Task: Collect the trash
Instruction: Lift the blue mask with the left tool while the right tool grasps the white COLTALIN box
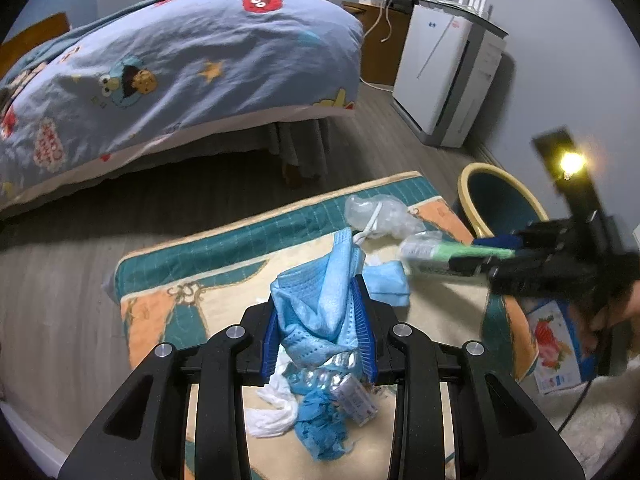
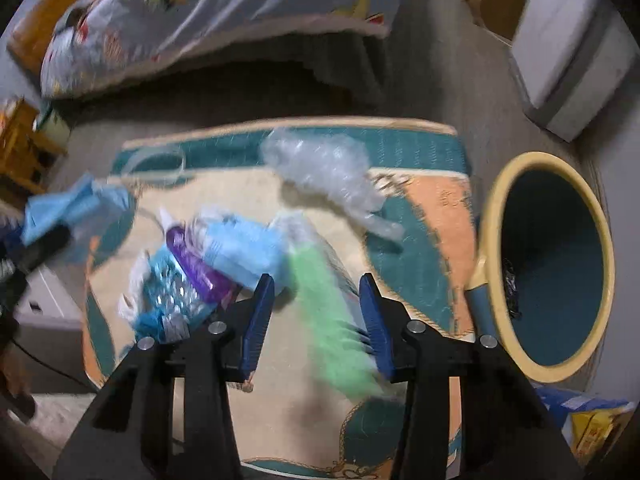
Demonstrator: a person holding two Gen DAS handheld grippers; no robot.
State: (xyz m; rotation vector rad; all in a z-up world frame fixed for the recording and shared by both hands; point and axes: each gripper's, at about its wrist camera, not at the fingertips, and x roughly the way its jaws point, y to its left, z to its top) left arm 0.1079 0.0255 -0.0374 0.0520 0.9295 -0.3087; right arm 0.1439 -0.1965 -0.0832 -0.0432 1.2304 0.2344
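Note:
My left gripper [image 1: 318, 300] is shut on a crumpled light-blue face mask [image 1: 320, 264], which hangs above the patterned rug [image 1: 224, 240]. The same mask [image 2: 72, 204] shows at the left edge of the right wrist view. My right gripper [image 2: 316, 284] is shut on a green and clear wrapper [image 2: 332, 328], blurred between its blue pads. In the left wrist view the right gripper [image 1: 496, 258] holds that wrapper [image 1: 440, 256] out above the rug. A yellow-rimmed bin [image 2: 492, 208] with a teal inside lies tipped toward me on the right, just beyond the right gripper.
On the rug lie a clear plastic bag [image 1: 380, 212], a second blue mask [image 1: 388, 284], a foil blister pack [image 1: 324, 376], white tissue [image 1: 272, 416] and a blue glove [image 1: 320, 432]. A bed [image 1: 180, 72] stands behind, a white air purifier [image 1: 444, 76] by the wall.

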